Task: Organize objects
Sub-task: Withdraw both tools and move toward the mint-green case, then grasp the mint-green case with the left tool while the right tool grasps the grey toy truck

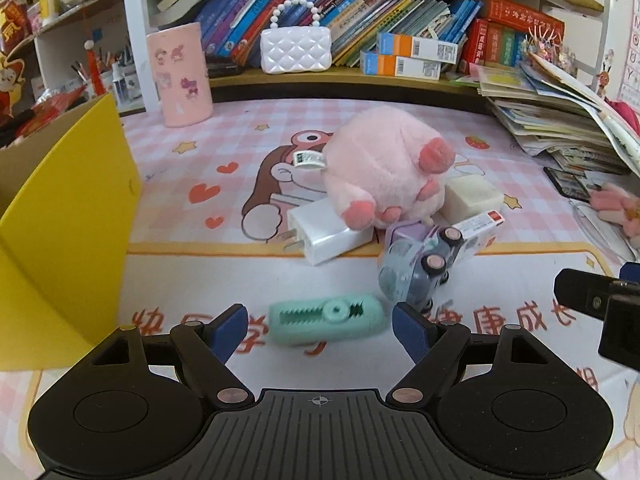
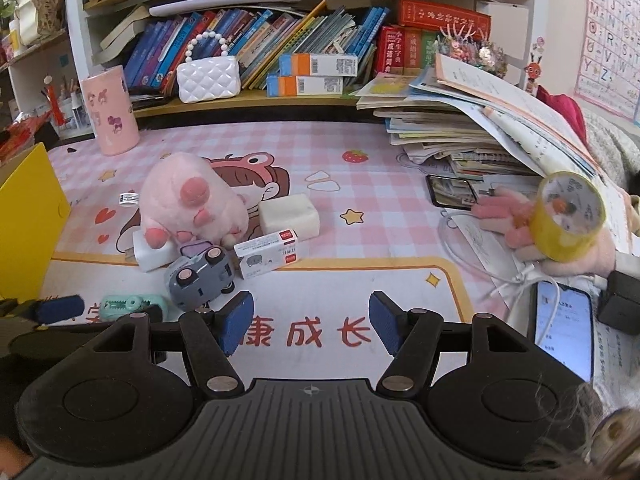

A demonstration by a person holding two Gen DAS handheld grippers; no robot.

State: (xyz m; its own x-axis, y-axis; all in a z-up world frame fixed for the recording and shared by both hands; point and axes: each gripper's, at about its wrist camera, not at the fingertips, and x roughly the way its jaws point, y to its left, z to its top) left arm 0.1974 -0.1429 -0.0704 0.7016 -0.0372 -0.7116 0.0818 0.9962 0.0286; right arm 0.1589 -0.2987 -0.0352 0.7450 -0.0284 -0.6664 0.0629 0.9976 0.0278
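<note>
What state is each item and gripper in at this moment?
left gripper: open, straddling the mint tool, pads clear of it.
right gripper: open, nothing between the fingers.
mint tool: lying flat on the mat.
toy car: tipped on its side, wheels showing.
pink plush: lying on the white charger.
white charger: flat, prongs exposed.
yellow box: standing open at the mat's left edge.
phone: screen lit.
</note>
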